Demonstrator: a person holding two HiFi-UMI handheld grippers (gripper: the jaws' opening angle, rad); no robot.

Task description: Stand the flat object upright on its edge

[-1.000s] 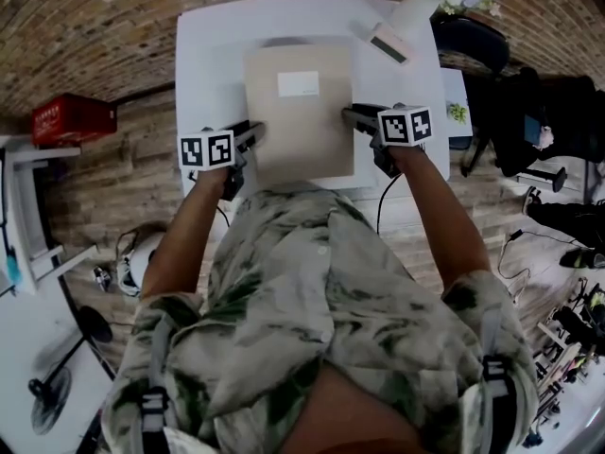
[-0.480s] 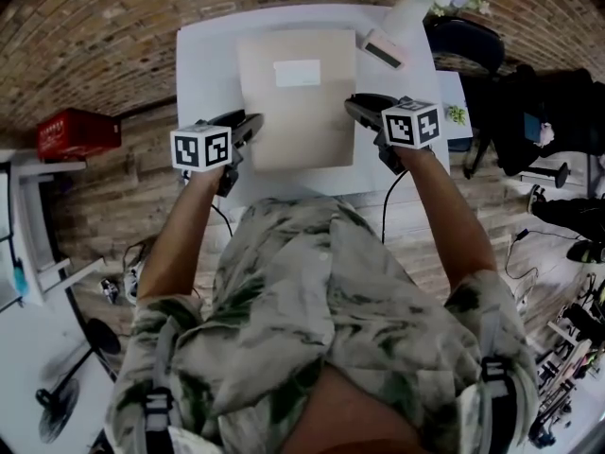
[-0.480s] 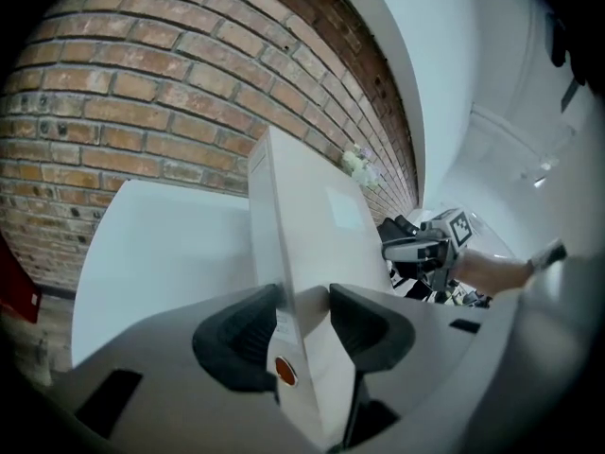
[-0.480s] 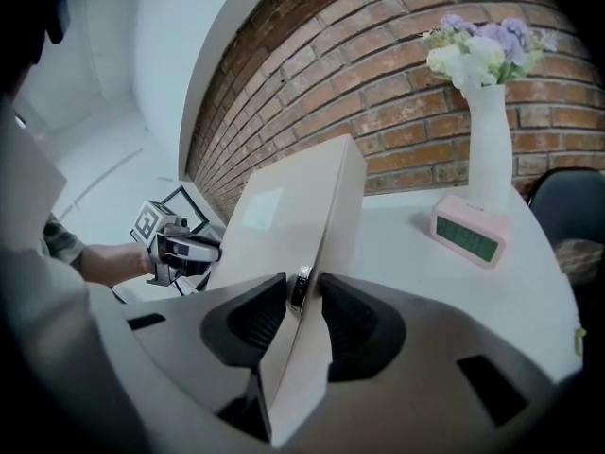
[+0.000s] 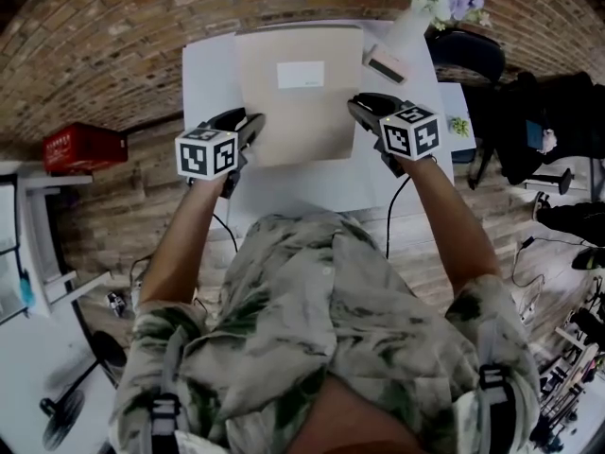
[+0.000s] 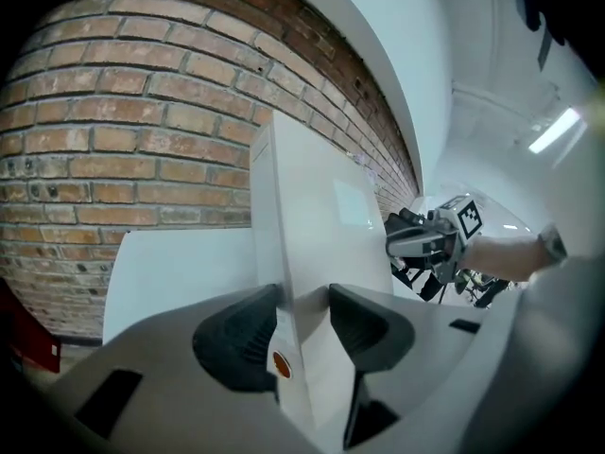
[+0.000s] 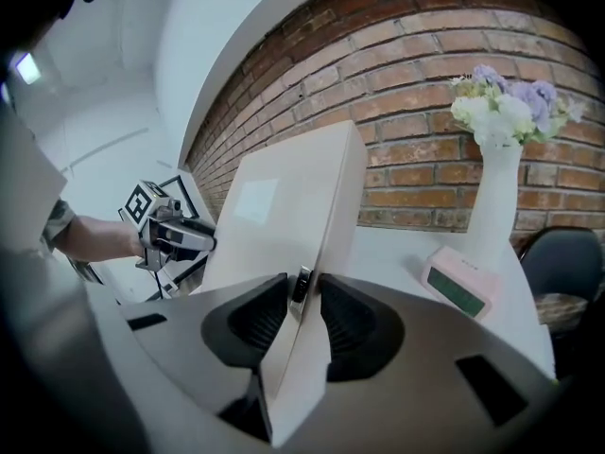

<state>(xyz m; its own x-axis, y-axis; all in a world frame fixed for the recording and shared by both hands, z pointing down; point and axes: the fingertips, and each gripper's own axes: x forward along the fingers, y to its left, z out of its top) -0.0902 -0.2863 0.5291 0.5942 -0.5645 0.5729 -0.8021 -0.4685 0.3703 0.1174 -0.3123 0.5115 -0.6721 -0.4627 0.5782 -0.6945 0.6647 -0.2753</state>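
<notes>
A flat beige box [image 5: 301, 93] with a white label is held over the white table [image 5: 208, 64], tilted up from lying flat. My left gripper [image 5: 250, 121] grips its left edge. In the left gripper view both pads [image 6: 236, 334] press the thin edge of the box [image 6: 321, 206]. My right gripper [image 5: 357, 107] has the right edge between its jaws, which are closing. In the right gripper view the pads [image 7: 350, 320] squeeze the edge of the box [image 7: 284, 206] beside a small dark clasp.
A pink digital clock [image 5: 386, 64] lies at the table's back right, next to a white vase [image 5: 411, 17] of flowers. A brick wall [image 7: 425, 83] stands behind the table. A dark chair [image 5: 468, 50] is at the right, and a red box [image 5: 83, 147] sits on the floor at the left.
Both grippers have moved up and away from the person with the box, whose labelled face now shows larger and more tilted toward the head camera.
</notes>
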